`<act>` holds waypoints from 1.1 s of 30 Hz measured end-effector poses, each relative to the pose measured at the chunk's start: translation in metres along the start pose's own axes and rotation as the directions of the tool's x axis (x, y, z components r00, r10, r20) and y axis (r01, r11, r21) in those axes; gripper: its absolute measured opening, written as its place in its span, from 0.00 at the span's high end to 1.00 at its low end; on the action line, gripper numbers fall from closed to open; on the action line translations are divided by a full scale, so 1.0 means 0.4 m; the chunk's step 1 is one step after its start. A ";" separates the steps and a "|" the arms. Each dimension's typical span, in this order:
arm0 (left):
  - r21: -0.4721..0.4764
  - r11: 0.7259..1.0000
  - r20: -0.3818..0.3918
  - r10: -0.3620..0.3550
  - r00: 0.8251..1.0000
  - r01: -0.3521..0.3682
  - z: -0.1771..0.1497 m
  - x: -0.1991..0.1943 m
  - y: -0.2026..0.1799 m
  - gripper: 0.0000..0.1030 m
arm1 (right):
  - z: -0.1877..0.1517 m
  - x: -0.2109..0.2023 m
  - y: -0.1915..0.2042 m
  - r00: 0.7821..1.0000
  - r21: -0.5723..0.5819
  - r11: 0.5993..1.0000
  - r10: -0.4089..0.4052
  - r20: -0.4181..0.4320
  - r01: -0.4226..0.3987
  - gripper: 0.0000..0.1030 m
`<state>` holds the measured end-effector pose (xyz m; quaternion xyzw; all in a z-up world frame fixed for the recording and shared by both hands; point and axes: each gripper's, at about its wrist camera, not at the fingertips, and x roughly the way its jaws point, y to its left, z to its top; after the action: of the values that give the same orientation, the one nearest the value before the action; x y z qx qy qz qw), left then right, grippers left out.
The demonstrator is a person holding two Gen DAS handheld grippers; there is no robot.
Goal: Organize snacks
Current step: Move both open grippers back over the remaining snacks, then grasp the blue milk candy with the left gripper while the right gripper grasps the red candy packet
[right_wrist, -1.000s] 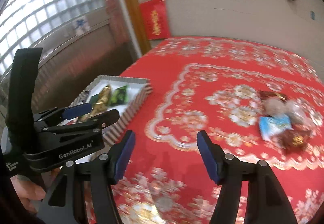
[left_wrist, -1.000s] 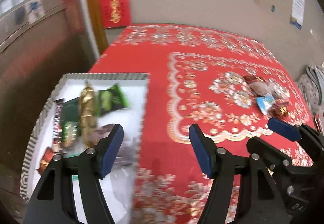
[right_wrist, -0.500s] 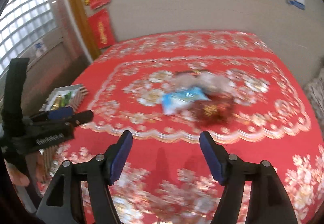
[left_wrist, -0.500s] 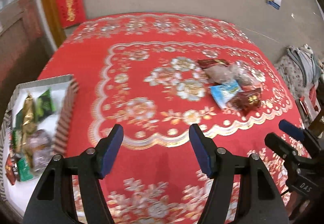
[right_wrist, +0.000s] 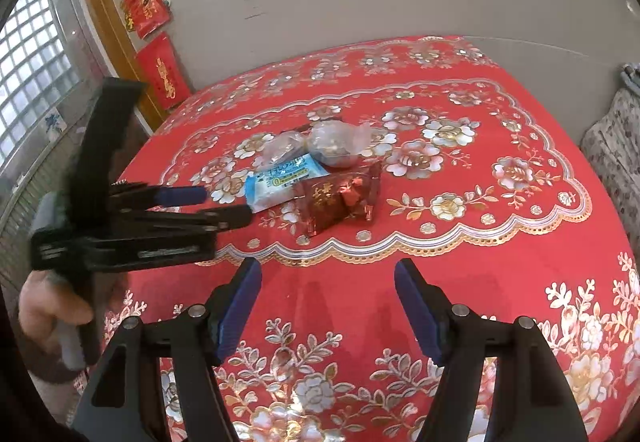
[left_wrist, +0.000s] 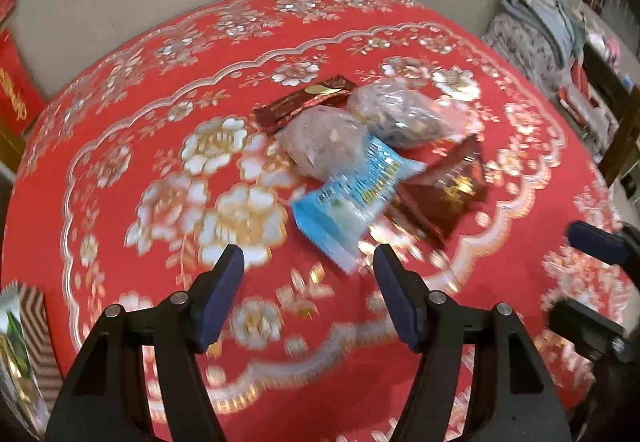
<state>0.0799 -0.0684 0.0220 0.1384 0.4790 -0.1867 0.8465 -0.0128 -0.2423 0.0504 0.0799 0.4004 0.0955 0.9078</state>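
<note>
A small heap of snacks lies on the red flowered tablecloth [left_wrist: 120, 170]: a light blue packet [left_wrist: 352, 198], a dark red foil packet [left_wrist: 444, 190], two clear bags of grey snacks [left_wrist: 324, 142] and a brown bar [left_wrist: 308, 102]. My left gripper [left_wrist: 308, 262] is open and empty, just short of the blue packet. My right gripper [right_wrist: 326, 278] is open and empty, a little nearer than the red foil packet [right_wrist: 340, 198]. The left gripper [right_wrist: 216, 206] also shows in the right wrist view, beside the blue packet [right_wrist: 284, 178].
The striped tray [left_wrist: 36, 322] with green packets shows at the left edge of the left wrist view. A wall with red paper hangings [right_wrist: 160, 70] stands behind the table. Piled cloth [left_wrist: 536, 26] lies off the table's right side.
Both grippers have swung right, from the tray to the snack heap, and come closer to it. Both have stayed open and empty.
</note>
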 end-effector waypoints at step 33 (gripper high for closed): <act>-0.122 0.987 0.036 -0.103 0.994 0.106 -0.053 -0.023 0.028 0.70 | 0.113 0.199 -0.067 0.992 0.088 0.995 -0.030 -0.127 0.041 0.29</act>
<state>0.0644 -0.0478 0.0199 0.0578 0.4837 -0.2028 0.8495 0.0762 -0.2525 0.0180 0.1079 0.4618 0.0660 0.8779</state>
